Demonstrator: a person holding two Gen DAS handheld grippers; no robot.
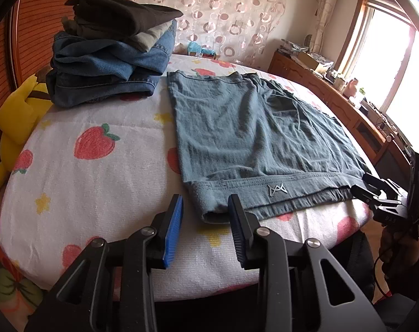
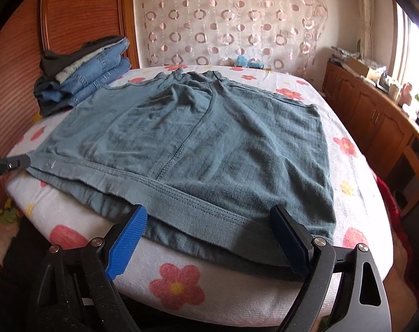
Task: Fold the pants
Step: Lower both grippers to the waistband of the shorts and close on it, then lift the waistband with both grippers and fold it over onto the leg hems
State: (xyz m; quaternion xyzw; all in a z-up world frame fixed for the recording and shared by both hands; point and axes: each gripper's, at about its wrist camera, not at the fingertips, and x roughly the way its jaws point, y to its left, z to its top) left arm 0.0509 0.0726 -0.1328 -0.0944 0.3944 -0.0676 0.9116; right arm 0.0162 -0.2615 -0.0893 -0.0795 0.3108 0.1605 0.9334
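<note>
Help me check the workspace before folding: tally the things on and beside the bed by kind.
Teal pants, spread flat: 1
Stack of folded clothes: 1
Yellow plush toy: 1
Claws: 2, left claw and right claw
Total: 5

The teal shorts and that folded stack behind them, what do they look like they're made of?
Teal shorts: a soft, matte knit, likely cotton jersey or waffle weave; it shows a faint grid texture, loose wrinkles and a stitched hem band. Folded stack: mostly denim, judging by the faded blue twill look and thick seams; the dark garment on top looks like a softer, fleecy fabric, though that is uncertain.
</note>
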